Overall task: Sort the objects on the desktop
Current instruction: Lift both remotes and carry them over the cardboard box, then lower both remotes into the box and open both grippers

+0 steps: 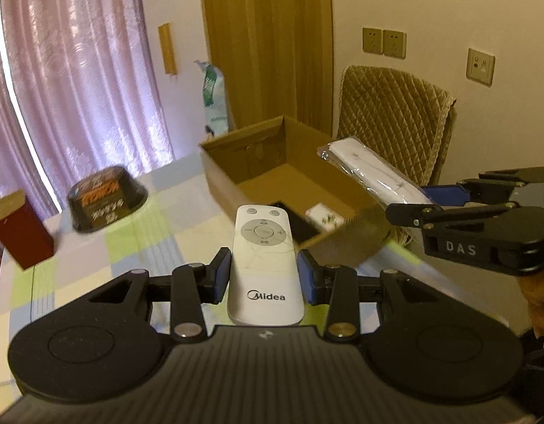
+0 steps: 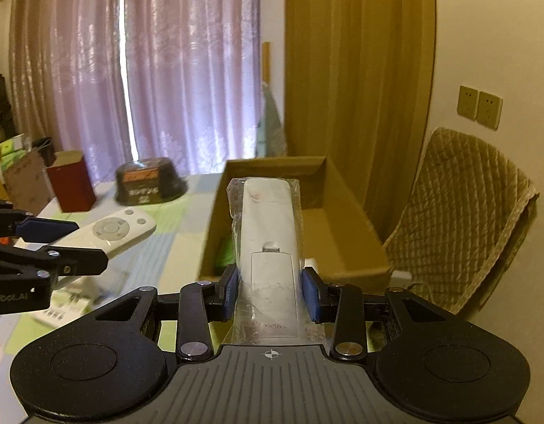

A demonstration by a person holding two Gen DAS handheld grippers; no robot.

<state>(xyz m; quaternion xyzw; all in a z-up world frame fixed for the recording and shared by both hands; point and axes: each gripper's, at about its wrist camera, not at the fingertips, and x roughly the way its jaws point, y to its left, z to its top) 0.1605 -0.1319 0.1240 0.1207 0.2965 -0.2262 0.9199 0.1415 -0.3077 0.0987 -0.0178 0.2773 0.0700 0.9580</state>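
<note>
A table covered with a smooth checked cloth of pale green, blue and cream squares (image 1: pixel 95 258) is seen beneath everything. An open rectangular box of plain brown corrugated cardboard (image 1: pixel 272 162) stands on it and serves as the landmark; a dark flat item and a small white packet lie inside, too blurred to identify. Behind the box a chair draped with a quilted tan cover (image 1: pixel 392 113) is visible. To the left of the box a round, tapered black container with orange lettering (image 1: pixel 107 198) is set, and farther left a dark red rectangular carton (image 1: pixel 21 236).

The left gripper (image 1: pixel 264 275) is clamped by its blue pads on a glossy white plastic Midea remote with a round grey dial (image 1: pixel 264 258), held just in front of the near wall of the box, its long axis along the fingers and its button end pointing toward the box.

The right gripper (image 2: pixel 270 289) is closed on a long white remote sealed in a crinkled clear plastic sleeve (image 2: pixel 268 233), held above the box's near edge, battery cover up, its long axis pointing over the box interior toward the far wall.
</note>
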